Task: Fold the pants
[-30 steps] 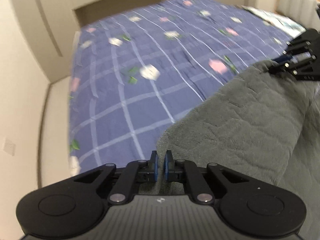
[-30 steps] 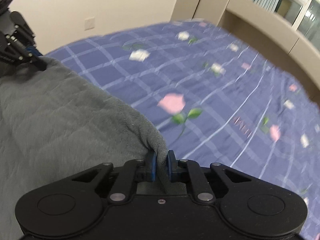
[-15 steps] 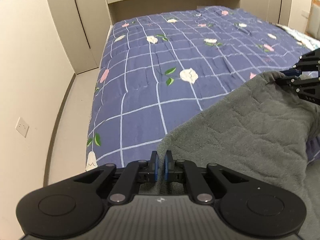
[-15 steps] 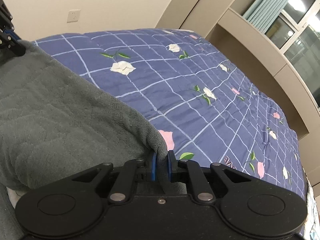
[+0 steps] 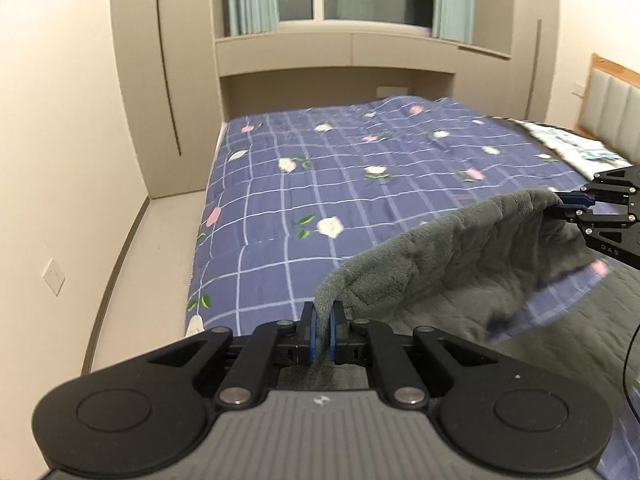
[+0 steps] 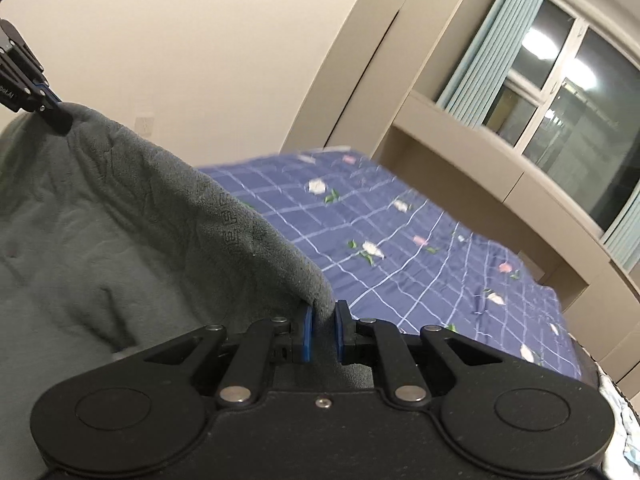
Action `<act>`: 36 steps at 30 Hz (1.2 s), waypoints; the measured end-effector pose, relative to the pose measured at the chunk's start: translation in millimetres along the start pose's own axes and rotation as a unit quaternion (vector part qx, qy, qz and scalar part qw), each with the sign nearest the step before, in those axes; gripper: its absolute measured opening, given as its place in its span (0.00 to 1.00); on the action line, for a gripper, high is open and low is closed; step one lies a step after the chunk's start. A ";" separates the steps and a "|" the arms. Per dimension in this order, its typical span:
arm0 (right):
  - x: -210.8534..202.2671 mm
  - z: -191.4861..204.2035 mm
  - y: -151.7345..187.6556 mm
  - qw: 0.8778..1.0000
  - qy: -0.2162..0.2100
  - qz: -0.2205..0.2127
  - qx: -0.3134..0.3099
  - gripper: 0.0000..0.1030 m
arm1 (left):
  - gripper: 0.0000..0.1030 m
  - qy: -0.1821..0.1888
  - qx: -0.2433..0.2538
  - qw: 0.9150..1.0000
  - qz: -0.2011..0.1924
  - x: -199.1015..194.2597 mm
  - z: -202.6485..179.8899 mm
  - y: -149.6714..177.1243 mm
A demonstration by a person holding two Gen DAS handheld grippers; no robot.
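A: Where are the pants now?

B: Lifted off the bed, slung between the two tongs. The left tongs pinch one corner of the grey fleece at about six o'clock in the left wrist view, blue pads drawn narrow on the cloth. The right tongs do the same in their own view, a thick fold wedged between the pads; from the left camera they show out at three o'clock.

A: Then what worries you?

B: The sag. The top edge hangs in a slack curve between the grips, and part of the cloth droops toward the blue checked quilt. My guess is that if the two grips come down unevenly, the lower part lands bunched and the fold sets crooked.

A: And the grips themselves?

B: Each holds only a corner. Fleece is heavy and soft, so a quick swing could drag a corner out, likelier on the left, where less cloth sits between the pads.

A: Anything hidden?

B: Yes. I cannot tell where the legs or the waistband lie.
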State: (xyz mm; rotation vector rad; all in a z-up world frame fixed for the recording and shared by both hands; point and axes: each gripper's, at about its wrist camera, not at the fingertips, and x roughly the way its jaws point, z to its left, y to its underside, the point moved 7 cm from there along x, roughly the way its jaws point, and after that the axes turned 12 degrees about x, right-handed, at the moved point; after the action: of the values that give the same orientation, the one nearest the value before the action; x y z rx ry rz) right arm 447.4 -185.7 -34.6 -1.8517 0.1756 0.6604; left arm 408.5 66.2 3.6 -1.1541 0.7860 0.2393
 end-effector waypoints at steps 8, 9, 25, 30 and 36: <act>-103.7 20.4 53.1 0.999 0.001 -0.024 0.025 0.11 | 0.05 0.014 0.043 0.999 -0.029 -65.3 -59.1 42.3; -113.5 24.1 62.9 0.999 0.000 -0.022 0.032 0.11 | 0.05 0.014 0.055 0.998 -0.031 -68.9 -68.2 49.7; -167.0 66.9 165.8 0.998 0.032 0.015 0.047 0.10 | 0.04 0.002 0.179 0.983 -0.025 -93.8 -163.9 158.6; -162.6 76.9 180.4 0.999 0.030 0.034 0.014 0.10 | 0.04 0.009 0.184 0.983 -0.004 -80.3 -171.1 172.8; -164.5 75.6 185.8 0.999 0.017 0.043 0.014 0.10 | 0.03 0.016 0.200 0.979 -0.018 -92.0 -169.0 178.8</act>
State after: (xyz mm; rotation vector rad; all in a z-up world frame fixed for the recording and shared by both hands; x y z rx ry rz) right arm 204.7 -219.7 -119.8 -1.8379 0.2877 0.6826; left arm 171.5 10.6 -95.0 -0.7913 0.7980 0.0274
